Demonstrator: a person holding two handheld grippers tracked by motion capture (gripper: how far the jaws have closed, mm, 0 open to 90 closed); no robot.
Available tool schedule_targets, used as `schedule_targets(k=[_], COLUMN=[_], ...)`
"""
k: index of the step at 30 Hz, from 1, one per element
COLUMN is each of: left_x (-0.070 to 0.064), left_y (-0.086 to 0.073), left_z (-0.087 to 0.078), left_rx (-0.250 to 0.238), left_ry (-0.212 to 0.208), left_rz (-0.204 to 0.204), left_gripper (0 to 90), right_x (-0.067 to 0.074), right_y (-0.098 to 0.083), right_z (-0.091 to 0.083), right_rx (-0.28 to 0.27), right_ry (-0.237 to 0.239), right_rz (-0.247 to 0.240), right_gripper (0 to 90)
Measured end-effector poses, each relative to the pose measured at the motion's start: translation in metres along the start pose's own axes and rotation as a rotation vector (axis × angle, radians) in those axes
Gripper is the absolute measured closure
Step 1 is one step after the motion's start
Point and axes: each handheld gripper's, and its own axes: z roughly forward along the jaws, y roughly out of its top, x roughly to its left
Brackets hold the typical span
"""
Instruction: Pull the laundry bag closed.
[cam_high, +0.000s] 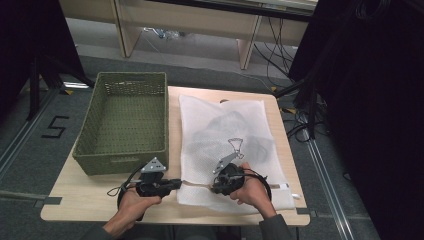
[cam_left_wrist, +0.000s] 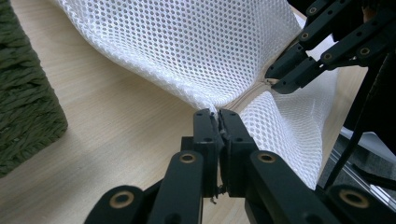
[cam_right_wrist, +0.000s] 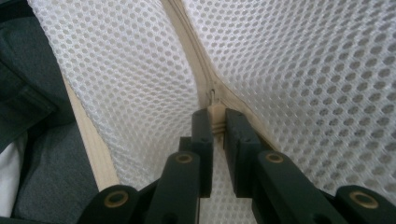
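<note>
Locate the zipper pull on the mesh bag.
In the right gripper view, the zipper pull sits pinched in the right gripper, at the mesh bag's near edge.

I see a white mesh laundry bag (cam_high: 227, 145) lying flat in the centre-right of the high view, with something dark and grey inside it. Its near edge, at the lower middle of the frame, is lifted and pinched. A beige zipper (cam_right_wrist: 205, 79) runs along this edge, with its small pull (cam_right_wrist: 215, 114) gripped.
</note>
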Motion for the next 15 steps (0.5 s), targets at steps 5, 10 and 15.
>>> schedule_targets(k=[5,10,15], left_x=[-0.001,0.0,0.0], left_y=[0.0,-0.001,0.0], left_z=[-0.001,-0.002,-0.004], left_rx=[0.001,-0.002,-0.001], left_ry=[0.003,0.009,0.013], left_rz=[0.006,0.01,0.02], left_gripper=[86.3,86.3,86.3], right_x=[-0.002,-0.003,-0.006], right_y=[-0.005,-0.009,-0.015], right_z=[-0.003,-0.006,-0.01], right_rx=[-0.002,-0.004,-0.004], right_ry=[-0.011,-0.015,-0.031], right_rz=[0.01,0.02,0.033], right_gripper=[83.8,83.8,83.8])
